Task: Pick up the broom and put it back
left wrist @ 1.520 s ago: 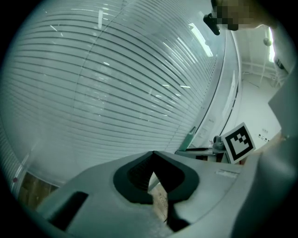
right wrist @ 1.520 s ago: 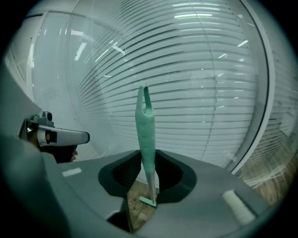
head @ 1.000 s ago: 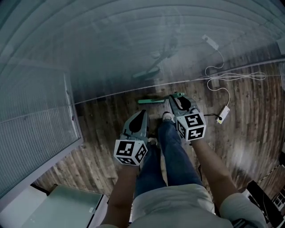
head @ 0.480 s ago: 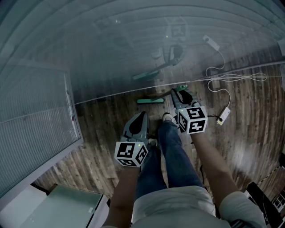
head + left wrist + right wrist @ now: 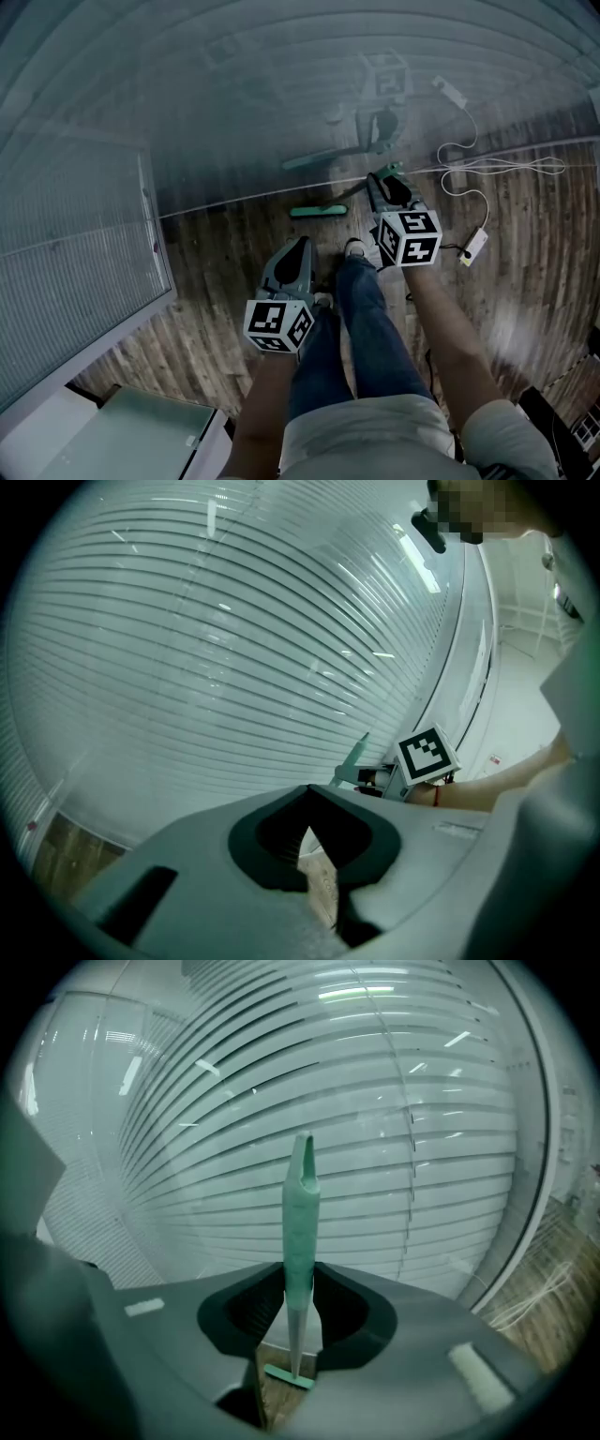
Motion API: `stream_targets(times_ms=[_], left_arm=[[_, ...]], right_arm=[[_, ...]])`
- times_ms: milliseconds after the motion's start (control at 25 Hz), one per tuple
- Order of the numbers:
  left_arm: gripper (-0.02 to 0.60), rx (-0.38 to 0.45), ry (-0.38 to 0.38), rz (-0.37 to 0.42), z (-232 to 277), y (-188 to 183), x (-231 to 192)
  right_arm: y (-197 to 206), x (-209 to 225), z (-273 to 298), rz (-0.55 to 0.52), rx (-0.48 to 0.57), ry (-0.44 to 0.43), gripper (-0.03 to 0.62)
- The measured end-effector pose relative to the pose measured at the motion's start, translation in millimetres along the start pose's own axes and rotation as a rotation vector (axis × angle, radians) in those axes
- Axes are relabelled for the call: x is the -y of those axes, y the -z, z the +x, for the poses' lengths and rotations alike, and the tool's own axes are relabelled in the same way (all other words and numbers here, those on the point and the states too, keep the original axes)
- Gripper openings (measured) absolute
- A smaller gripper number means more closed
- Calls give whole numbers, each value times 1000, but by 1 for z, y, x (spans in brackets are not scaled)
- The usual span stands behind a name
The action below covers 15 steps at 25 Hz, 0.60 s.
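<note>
Green broom (image 5: pixel 300 1206) clamped in right gripper (image 5: pixel 300 1277) (left gripper (image 5: pixel 309 806) seemingly shut).

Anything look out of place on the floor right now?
A white cable sprawls in loose loops over the wooden floor, right of the broom held by the right hand-held gripper; it might snag.

We stand on a dark wooden floor (image 5: pixel 225 272). The broom (image 5: pixel 318 211) rests its green head on it, and a white cable (image 5: pixel 487 169) lies looped to the right, ending in a small box (image 5: pixel 473 246).
</note>
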<state>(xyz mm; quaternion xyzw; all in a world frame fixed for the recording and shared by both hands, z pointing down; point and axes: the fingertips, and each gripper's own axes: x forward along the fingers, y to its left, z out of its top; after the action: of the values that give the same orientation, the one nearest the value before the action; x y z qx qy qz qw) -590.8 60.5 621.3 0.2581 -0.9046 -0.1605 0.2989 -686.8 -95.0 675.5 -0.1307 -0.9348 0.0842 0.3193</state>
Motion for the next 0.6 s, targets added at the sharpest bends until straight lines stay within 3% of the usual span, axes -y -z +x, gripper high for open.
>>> stream_targets(times_ms=[600], left_arm=[[3,11,-12,-7,2,-6,-6]], right_arm=[[-5,13,8,29,17,30,103]])
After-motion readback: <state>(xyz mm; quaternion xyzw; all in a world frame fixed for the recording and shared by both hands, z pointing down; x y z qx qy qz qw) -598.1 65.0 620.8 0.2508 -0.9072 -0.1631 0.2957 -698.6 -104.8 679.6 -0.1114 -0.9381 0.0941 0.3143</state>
